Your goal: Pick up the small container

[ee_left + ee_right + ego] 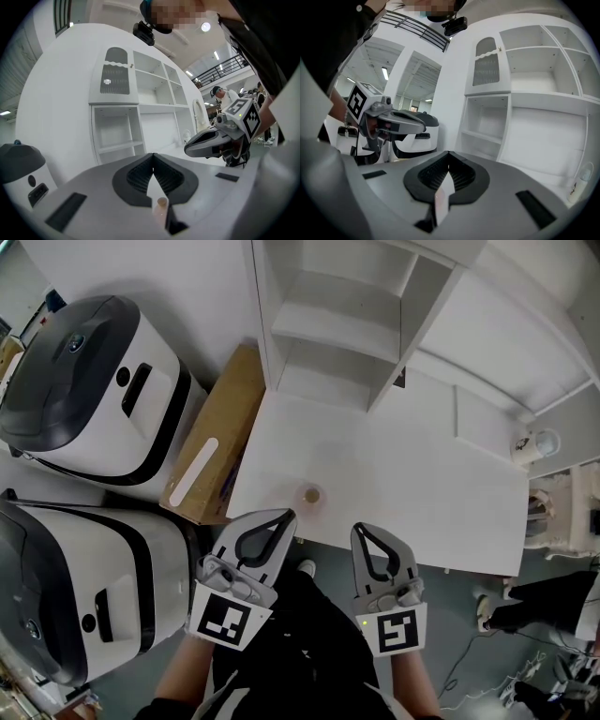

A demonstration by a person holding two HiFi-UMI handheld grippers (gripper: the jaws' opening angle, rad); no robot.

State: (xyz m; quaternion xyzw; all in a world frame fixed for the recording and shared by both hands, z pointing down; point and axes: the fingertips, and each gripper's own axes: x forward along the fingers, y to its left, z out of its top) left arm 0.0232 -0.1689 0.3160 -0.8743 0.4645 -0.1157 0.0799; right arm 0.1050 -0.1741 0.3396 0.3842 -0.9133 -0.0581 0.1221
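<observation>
container [311,494]: one, small, round, pale | table [441,493]: flat, white, matte | left gripper [286,516], right gripper [362,529]: two, grey, ribbed pads [138,176], both closed, empty

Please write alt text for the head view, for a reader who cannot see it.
Seen from above, a small container stands near the front edge of a white table, untouched. Nearer the person, the left gripper and the right gripper are held side by side, both shut and empty. A white shelf unit stands at the table's far side.
</observation>
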